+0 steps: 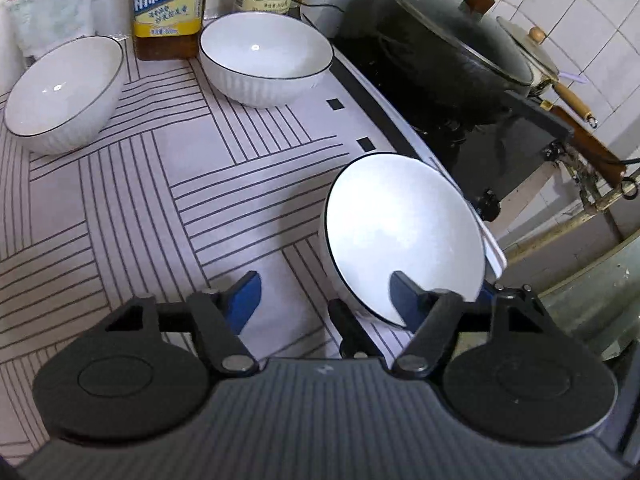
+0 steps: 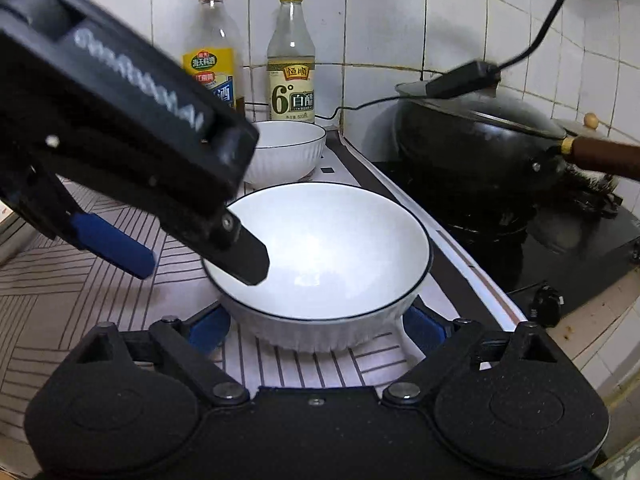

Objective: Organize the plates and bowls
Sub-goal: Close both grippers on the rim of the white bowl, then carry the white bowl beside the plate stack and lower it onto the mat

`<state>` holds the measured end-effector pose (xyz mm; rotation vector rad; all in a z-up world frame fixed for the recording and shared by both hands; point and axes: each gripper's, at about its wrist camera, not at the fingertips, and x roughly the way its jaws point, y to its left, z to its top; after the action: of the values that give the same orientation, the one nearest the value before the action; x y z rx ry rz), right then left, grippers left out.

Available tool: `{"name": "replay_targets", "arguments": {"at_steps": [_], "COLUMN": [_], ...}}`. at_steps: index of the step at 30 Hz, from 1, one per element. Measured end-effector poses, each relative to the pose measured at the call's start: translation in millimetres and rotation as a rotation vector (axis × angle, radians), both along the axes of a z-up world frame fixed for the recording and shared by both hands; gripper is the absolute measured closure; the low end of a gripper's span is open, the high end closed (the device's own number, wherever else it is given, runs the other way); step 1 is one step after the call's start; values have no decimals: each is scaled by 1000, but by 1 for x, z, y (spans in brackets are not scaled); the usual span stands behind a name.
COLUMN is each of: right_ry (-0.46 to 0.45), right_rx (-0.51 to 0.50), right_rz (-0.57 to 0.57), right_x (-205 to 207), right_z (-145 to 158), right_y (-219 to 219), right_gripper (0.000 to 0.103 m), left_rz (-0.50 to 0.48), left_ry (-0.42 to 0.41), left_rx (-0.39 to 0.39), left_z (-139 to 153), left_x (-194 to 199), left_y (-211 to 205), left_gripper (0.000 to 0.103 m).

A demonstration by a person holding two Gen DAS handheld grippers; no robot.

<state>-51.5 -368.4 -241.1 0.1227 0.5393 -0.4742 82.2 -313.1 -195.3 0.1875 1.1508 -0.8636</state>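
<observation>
A white near bowl (image 2: pixel 320 264) with a thin dark rim sits on a line-patterned mat (image 1: pixel 160 200) at the counter's edge, just beside the black stove (image 2: pixel 560 264), as two hand-held grippers close in on it. The left gripper (image 1: pixel 324 292) straddles the bowl's rim, one blue finger (image 1: pixel 404 300) inside the bowl and the other finger (image 1: pixel 244 296) outside over the mat; its jaws stand apart and neither pad can be seen pressing on the rim. In the right wrist view the same gripper reaches in from the left of the bowl. The right gripper (image 2: pixel 316 324) hangs at the bowl's near side with its jaws spread wide, a blue fingertip (image 2: pixel 210 328) at either flank of the bowl; whether they touch it cannot be told.

Beyond the near bowl, a second bowl (image 1: pixel 266 58) stands on the mat in front of two bottles (image 2: pixel 291 56). A third bowl (image 1: pixel 64 92) rests well to the left of the near bowl, by the wall. To the right of the near bowl, a lidded black wok (image 2: pixel 476 140) sits on the stove, with a smaller lidded pot (image 1: pixel 528 52) behind it. A black cable (image 2: pixel 552 12) hangs above the wok.
</observation>
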Motion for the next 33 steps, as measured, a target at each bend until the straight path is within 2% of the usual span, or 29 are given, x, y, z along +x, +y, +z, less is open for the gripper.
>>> {"name": "replay_targets", "arguments": {"at_steps": [4,5,8,23,29,33], "right_ry": [-7,-12,-22,-63,-73,-86], "right_rx": [-6,-4,-6,-45,-39,-13], "right_rz": [18,22,38,58,87,110], "right_x": [4,4,7,3,2,6], "right_z": [-4,-5,-9,-15,-13,-4], "right_y": [-4,-6,-10,-3,11,25], "right_gripper": [7,7,7,7,8,8], "left_rz": [-8,-15,-44,-30,-19,9], "left_ry": [41,51,52,-10,-46,-74], "left_rx": [3,-10,-19,8,24,17], "left_z": [-7,-7,-4,1,10,27], "left_x": [5,5,1,-8,-11,-10], "left_y": [-5,-5,-9,-2,20,45], "left_gripper": [59,68,79,81,81,81]}}
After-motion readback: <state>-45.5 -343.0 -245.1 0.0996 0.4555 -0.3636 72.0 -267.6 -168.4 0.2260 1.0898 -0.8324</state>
